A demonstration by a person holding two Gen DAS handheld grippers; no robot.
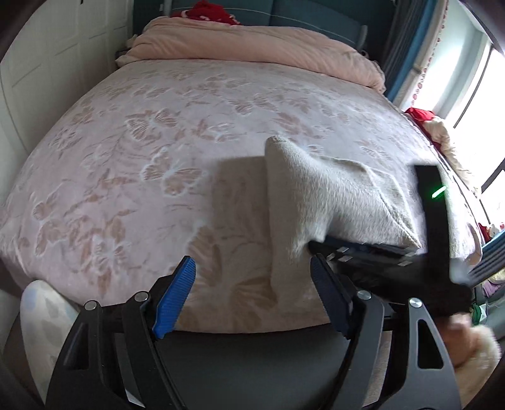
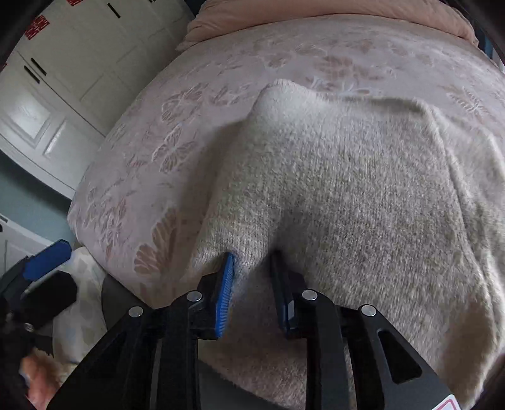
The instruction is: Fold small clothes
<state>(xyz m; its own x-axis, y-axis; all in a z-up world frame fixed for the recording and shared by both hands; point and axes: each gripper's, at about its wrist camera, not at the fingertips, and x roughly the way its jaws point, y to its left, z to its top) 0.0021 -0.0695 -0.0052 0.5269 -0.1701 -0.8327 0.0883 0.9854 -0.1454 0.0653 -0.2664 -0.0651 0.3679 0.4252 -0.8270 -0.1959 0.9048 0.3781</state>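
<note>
A cream fuzzy knit garment point(image 2: 347, 176) lies on the pink floral bedspread point(image 2: 164, 132). My right gripper point(image 2: 252, 268) is shut on a bunched fold of its near edge and lifts it off the bed. In the left wrist view the garment point(image 1: 331, 195) hangs raised at the right, with the right gripper's black body point(image 1: 378, 255) under it. My left gripper point(image 1: 252, 271) is open and empty over the near edge of the bed, just left of the garment. Its blue pad point(image 2: 47, 258) shows at the left edge of the right wrist view.
A folded pink duvet point(image 1: 252, 44) lies across the head of the bed, with a red item point(image 1: 208, 12) behind it. White wardrobe doors point(image 2: 69, 72) stand to the left. A window point(image 1: 457, 82) and a pile of red and cream cloth point(image 1: 432, 129) are at the right.
</note>
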